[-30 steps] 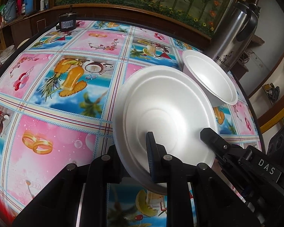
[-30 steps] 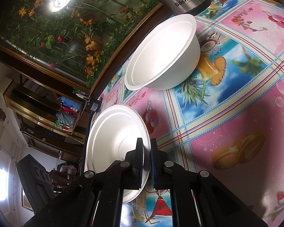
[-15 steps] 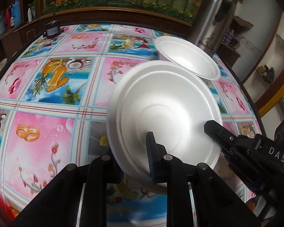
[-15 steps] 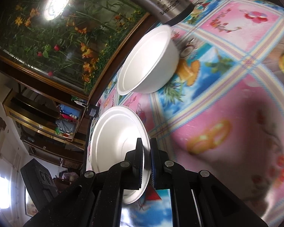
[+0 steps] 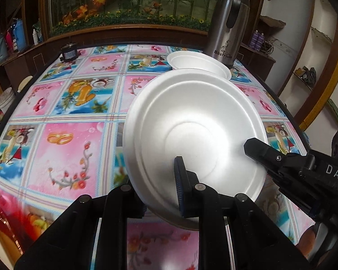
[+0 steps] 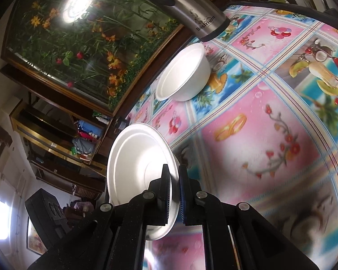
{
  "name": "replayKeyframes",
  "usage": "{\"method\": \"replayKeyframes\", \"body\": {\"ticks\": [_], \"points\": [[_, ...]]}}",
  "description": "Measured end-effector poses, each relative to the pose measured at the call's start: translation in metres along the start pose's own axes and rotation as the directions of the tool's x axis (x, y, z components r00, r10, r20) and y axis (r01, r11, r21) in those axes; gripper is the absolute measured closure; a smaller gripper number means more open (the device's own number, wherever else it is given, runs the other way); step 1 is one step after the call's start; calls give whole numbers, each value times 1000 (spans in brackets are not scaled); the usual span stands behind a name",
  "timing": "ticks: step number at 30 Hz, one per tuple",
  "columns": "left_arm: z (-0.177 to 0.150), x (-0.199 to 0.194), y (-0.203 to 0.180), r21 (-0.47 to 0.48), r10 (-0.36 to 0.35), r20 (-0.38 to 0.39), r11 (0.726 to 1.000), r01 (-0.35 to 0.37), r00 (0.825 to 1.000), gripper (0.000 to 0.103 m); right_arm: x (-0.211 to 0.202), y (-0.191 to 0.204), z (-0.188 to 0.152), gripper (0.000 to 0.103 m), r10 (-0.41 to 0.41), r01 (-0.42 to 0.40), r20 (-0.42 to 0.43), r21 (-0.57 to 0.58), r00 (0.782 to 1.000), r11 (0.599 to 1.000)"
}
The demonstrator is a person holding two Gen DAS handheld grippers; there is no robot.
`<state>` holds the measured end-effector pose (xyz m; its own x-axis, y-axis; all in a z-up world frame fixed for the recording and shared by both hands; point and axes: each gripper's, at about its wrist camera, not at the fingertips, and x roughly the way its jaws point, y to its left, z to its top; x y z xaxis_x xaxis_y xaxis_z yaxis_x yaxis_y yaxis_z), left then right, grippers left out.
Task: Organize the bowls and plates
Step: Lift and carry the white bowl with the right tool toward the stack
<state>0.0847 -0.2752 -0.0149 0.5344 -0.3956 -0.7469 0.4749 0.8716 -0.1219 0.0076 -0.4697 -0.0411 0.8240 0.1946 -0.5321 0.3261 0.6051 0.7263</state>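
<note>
"Bestrium" on flask (image 5: 229,27), "DAS" on hand-held gripper (image 5: 250,146)

The left half of the table (image 5: 63,148) lies bare and open. At the far right a bowl (image 5: 198,64) sits just beside a tall flask (image 5: 229,24), crowding that corner.

Left gripper (image 5: 160,175) pinches tight on the plate's near rim at six o'clock, one finger above, one hidden beneath, angled steeply down. Right gripper (image 6: 174,191) clamps the rim at four o'clock, jaws nearly closed on its edge, black fingers reaching in towards ten.
</note>
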Motion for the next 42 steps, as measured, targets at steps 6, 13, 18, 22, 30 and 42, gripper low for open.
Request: {"method": "replayKeyframes", "body": {"ticks": [6,13,18,22,30,42], "points": [[-11,-37,11,15,41,53,999,-42,998,85,-17,20,-23,96,35,-36,-3,-36,999,999],[-23,-65,19,21,59,87,998,-61,994,85,-33,41,-44,96,64,-64,-3,-71,998,995],[-34,-76,23,26,69,98,997,-72,993,85,-40,47,-55,96,72,-73,-7,-85,997,994],[-42,-87,26,33,80,112,996,-84,990,85,-45,50,-62,96,77,-78,-11,-93,997,993],[-58,-106,36,31,97,134,994,-102,986,84,-53,60,-81,96,92,-95,-29,-119,995,988],[-73,-136,72,-4,154,185,988,-156,971,84,-48,91,-110,96,129,-140,-72,-175,989,975]]}}
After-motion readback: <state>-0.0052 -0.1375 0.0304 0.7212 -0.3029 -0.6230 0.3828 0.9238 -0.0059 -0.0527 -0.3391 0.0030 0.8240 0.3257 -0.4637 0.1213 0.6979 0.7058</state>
